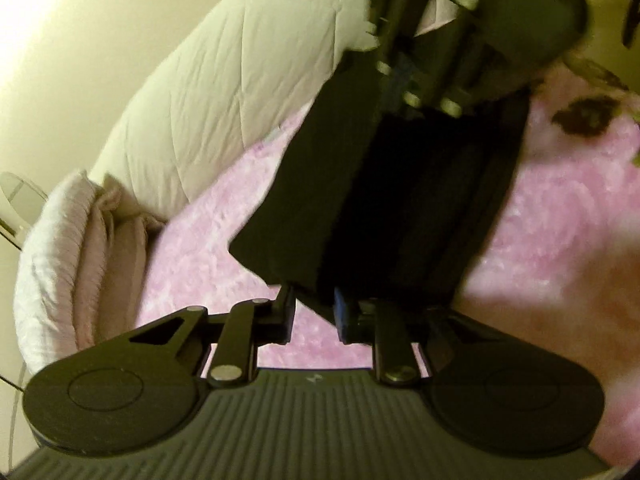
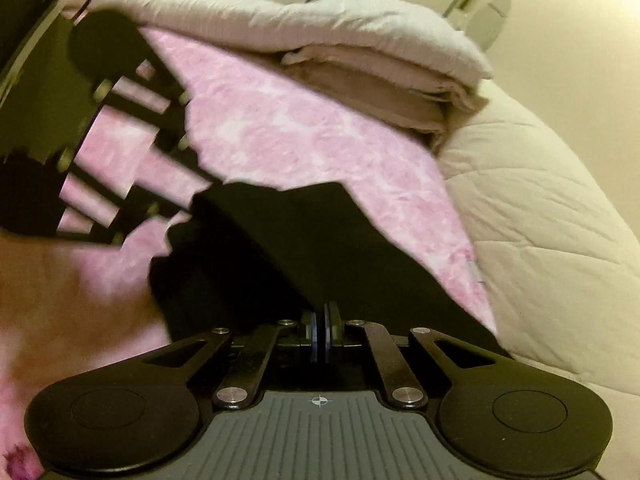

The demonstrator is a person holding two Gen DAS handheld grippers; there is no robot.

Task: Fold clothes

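- The black garment (image 1: 360,184) hangs stretched between my two grippers above the pink fluffy blanket (image 1: 224,248) on the bed; I cannot tell what kind of garment it is, only that it is dark, plain cloth lying in long flat panels.
- My right gripper (image 2: 320,330) has its fingers pressed together on an edge of the cloth, the fabric running up and away from the pinch.
- My left gripper (image 1: 314,312) has its fingers apart, and the garment's lower corner sits against the right-hand, blue-padded finger (image 1: 343,312). Whether that finger truly grips anything I cannot tell; it looks more like the cloth rests there.
- The cloth judges as light and limp: it drapes, sags between the holds and will not keep a shape by itself. It looks smooth enough to slide out of a loose pinch, so I would take it at a corner or a hemmed edge, where the layers are thicker.
- A fold line seems to run lengthwise down the panels, so part of it may already be doubled over; the blur leaves that unsure.
- Around me: a white quilted duvet (image 1: 224,80) bunched along the far side, and a stack of folded pale bedding (image 2: 384,76) just beyond the blanket.
- The duvet and that stack crowd the far edge, so laying space is the open pink area near me; the fluffy pile may drag at the cloth.
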